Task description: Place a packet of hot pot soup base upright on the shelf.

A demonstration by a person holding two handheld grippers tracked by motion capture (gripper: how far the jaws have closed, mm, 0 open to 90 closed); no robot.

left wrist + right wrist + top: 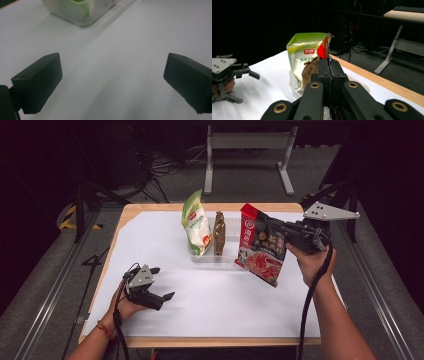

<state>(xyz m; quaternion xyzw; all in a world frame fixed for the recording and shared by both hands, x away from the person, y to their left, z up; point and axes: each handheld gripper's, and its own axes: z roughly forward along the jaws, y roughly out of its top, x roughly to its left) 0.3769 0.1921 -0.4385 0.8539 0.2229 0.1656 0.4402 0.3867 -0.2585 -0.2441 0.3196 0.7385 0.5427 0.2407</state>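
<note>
High view: right tool clenched on the red pouch, held above the tabletop beside the clear rack — two packs already stand there, slotting remains. Left tool released, resting.

Dark room w/ grey floor. Metal stand top centre, cables upper left, yellow-black tape at left.

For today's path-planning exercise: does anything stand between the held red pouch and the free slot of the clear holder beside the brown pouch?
Nothing visible does. The red pouch, clamped in the right gripper, hangs right beside the clear holder, next to the brown pouch.
</note>
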